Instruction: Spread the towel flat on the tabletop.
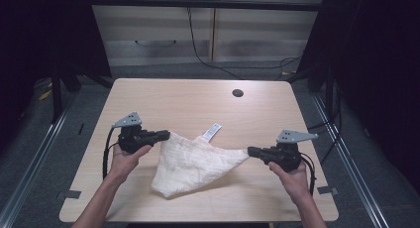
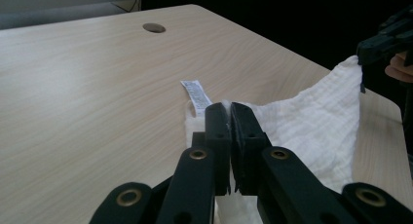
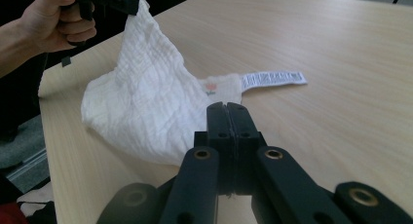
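I hold the cloth by two corners, one in each claw. My left claw is clamped fully shut on the left corner; my right claw is clamped fully shut on the right corner. In each gripper view the black jaws meet with only the thin fabric pinched between them.

Purpose of the grip, as I judge it: pinching opposite corners lets the top edge stretch between the claws so the cloth can be spread or folded.

Position: the cloth hangs between the claws over the near half of the table — its lower bulk sags onto the wood.

Orientation: the long axis runs left to right along the held edge. The loose lower tip points toward me and to the left; the label lies flat, pointing away toward the far edge.
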The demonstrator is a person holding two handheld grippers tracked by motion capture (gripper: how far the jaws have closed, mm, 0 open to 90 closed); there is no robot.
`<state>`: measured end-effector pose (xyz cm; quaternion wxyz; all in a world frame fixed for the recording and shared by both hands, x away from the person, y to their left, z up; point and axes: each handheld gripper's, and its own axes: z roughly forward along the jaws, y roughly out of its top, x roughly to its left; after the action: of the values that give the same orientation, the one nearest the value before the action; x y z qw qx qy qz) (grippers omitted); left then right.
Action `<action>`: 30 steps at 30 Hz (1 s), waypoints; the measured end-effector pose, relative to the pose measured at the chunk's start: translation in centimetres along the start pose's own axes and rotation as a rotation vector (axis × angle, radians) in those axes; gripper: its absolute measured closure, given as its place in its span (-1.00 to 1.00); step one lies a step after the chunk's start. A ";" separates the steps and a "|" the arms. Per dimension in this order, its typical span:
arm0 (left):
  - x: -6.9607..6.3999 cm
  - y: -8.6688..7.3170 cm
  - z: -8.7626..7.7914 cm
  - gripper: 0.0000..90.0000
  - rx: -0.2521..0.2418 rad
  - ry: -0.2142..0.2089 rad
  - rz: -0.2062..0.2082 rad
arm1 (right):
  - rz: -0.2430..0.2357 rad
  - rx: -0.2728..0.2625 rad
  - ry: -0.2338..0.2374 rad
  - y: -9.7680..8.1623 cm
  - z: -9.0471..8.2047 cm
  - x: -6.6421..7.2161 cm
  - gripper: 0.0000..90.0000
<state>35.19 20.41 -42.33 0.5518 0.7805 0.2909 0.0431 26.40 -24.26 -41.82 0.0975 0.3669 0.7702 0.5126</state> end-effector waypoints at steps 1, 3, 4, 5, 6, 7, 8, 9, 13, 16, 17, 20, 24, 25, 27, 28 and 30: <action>0.0 0.2 -0.3 0.93 -0.014 -0.005 -0.008 | -0.009 -0.005 -0.004 0.5 -0.2 0.0 0.99; 0.1 0.9 -0.9 0.93 -0.039 -0.004 -0.020 | -0.021 -0.024 -0.007 1.4 -0.6 0.0 0.99; 0.1 1.1 -1.1 0.93 -0.042 -0.001 -0.017 | -0.026 -0.039 -0.009 2.0 -0.8 0.1 0.99; 0.2 1.4 -1.3 0.93 -0.050 -0.002 -0.015 | -0.031 -0.048 -0.008 2.4 -1.0 0.1 0.99; 0.2 1.7 -1.5 0.93 -0.056 -0.004 -0.007 | -0.039 -0.061 -0.009 2.9 -1.2 0.1 0.99; 0.1 2.0 -1.7 0.93 -0.063 0.000 0.003 | -0.043 -0.071 -0.012 3.4 -1.4 0.0 0.99; 0.1 2.4 -1.9 0.93 -0.071 0.003 0.004 | -0.048 -0.085 -0.012 3.9 -1.6 0.0 0.99; 0.1 2.7 -2.1 0.93 -0.078 0.000 -0.001 | -0.050 -0.096 -0.011 4.4 -1.8 0.0 0.99; 0.2 3.9 -2.8 0.93 -0.095 -0.003 0.006 | -0.074 -0.116 -0.017 6.3 -2.3 -0.2 0.99; 0.1 4.8 -3.2 0.94 -0.102 0.003 0.022 | -0.083 -0.118 -0.017 7.5 -2.3 -0.4 0.99; 0.1 5.2 -3.3 0.94 -0.104 0.015 0.027 | -0.083 -0.120 -0.018 7.8 -2.3 -0.5 0.99; 0.4 6.5 -3.5 0.94 -0.113 0.028 0.036 | -0.090 -0.124 -0.024 9.1 -2.2 -1.0 0.99; 1.2 8.6 -3.7 0.94 -0.133 0.060 0.036 | -0.088 -0.140 -0.033 11.2 -2.2 -1.9 0.99; 1.4 9.3 -3.7 0.94 -0.137 0.066 0.037 | -0.088 -0.146 -0.035 11.7 -2.2 -2.2 0.99; 1.8 10.6 -3.8 0.94 -0.142 0.084 0.042 | -0.085 -0.155 -0.044 12.8 -2.1 -2.7 0.99; 2.0 11.3 -3.8 0.94 -0.143 0.091 0.049 | -0.084 -0.158 -0.047 13.4 -2.1 -2.9 0.99; 2.5 12.6 -3.8 0.94 -0.150 0.106 0.053 | -0.084 -0.166 -0.052 14.6 -1.9 -3.5 0.99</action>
<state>40.89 22.03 -30.33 0.5913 0.7409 0.2948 0.1205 34.66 -24.95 -29.22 0.1690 0.3382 0.7369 0.5604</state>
